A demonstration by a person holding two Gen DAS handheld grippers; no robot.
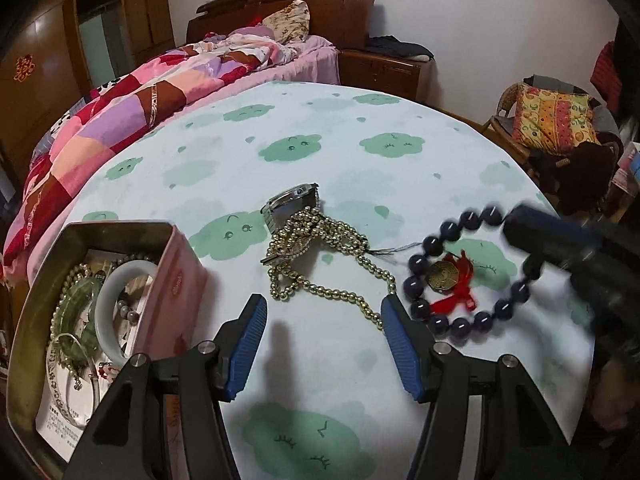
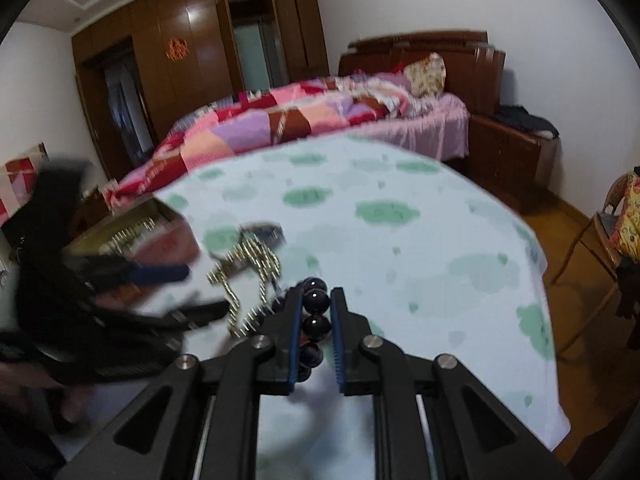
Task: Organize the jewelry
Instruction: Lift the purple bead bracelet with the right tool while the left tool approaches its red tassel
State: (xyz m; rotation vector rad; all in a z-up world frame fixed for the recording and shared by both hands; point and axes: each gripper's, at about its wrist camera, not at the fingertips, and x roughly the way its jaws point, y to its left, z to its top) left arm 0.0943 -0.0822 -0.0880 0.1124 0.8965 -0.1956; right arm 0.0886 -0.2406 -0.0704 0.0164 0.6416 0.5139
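Note:
A dark bead bracelet (image 1: pixel 448 276) with a brass charm and red tassel hangs at the right, lifted off the cloth. My right gripper (image 2: pixel 316 308) is shut on its beads (image 2: pixel 316 300); it shows blurred in the left wrist view (image 1: pixel 536 232). My left gripper (image 1: pixel 324 316) is open and empty above the table, just before a gold bead necklace (image 1: pixel 316 264) tangled with a metal watch (image 1: pixel 292 204). A pink tin box (image 1: pixel 100 300) at the left holds jade bangles, a silver bangle and beads.
The round table (image 1: pixel 360 128) has a pale cloth with green clouds. A bed with a patchwork quilt (image 1: pixel 120 120) stands behind it, a wardrobe (image 2: pixel 200 60) beyond, a chair with a yellow cushion (image 1: pixel 552 120) at the right.

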